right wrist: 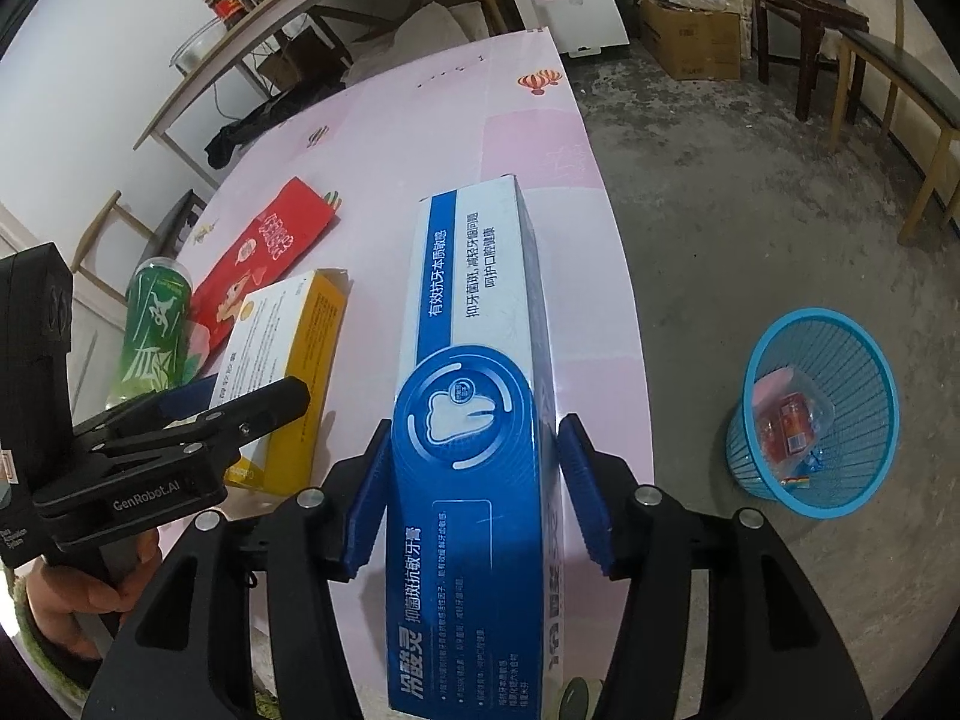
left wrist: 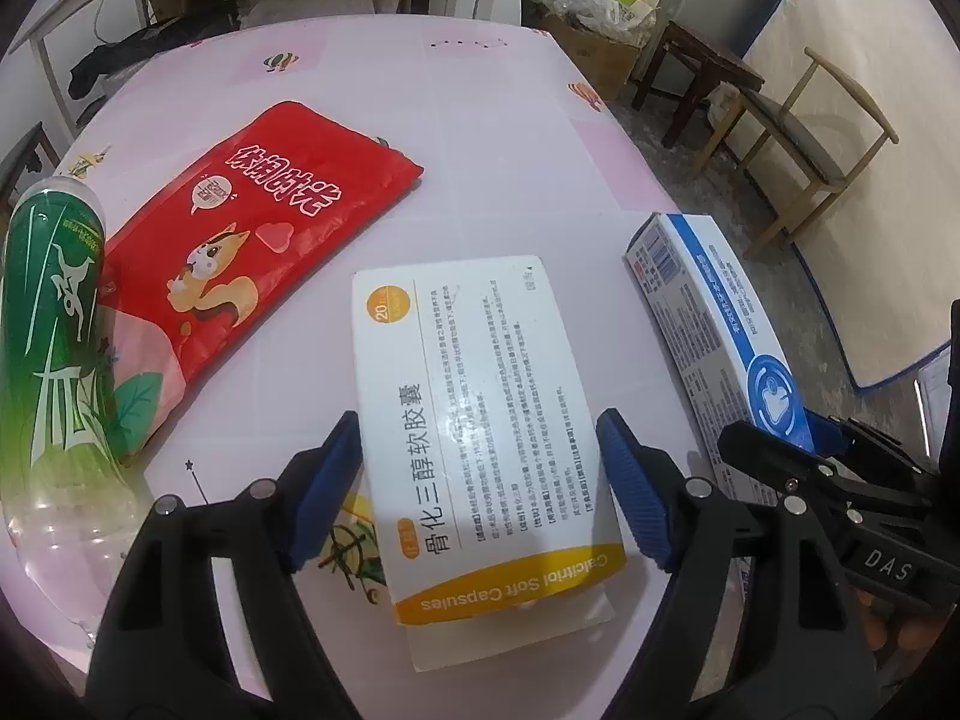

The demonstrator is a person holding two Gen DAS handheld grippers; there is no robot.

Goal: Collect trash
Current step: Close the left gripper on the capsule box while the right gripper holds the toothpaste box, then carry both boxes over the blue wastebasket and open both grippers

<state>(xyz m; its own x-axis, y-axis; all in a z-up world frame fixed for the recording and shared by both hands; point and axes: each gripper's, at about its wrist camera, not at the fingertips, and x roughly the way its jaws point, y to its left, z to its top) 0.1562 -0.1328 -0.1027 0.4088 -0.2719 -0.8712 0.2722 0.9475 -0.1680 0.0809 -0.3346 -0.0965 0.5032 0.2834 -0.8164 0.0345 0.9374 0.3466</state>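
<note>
On the pink patterned table (left wrist: pixel 480 120) lie four pieces of trash. The left tool (left wrist: pixel 480 480) points steeply down over a white and yellow cardboard capsule box (left wrist: pixel 474 420), its blue ribbed pads straddling the box's long sides; the left pad looks to be touching the edge and the right one sits just beside it, so I cannot tell whether they press. At the box's 10 o'clock lies a flat red snack pouch with a squirrel picture (left wrist: pixel 252 252), and at 9 o'clock, near the table edge, a clear plastic bottle with a green label (left wrist: pixel 54 360) lies on its side.

The right tool (right wrist: pixel 474 492) stands at medium width around a long blue and white cardboard toothpaste box (right wrist: pixel 480 360); its left pad is close against the box and a clear gap shows at the right pad.

On the grey floor, at 3 o'clock of the toothpaste box, stands a blue plastic mesh wastebasket (right wrist: pixel 864 420) with a red wrapper inside.
</note>
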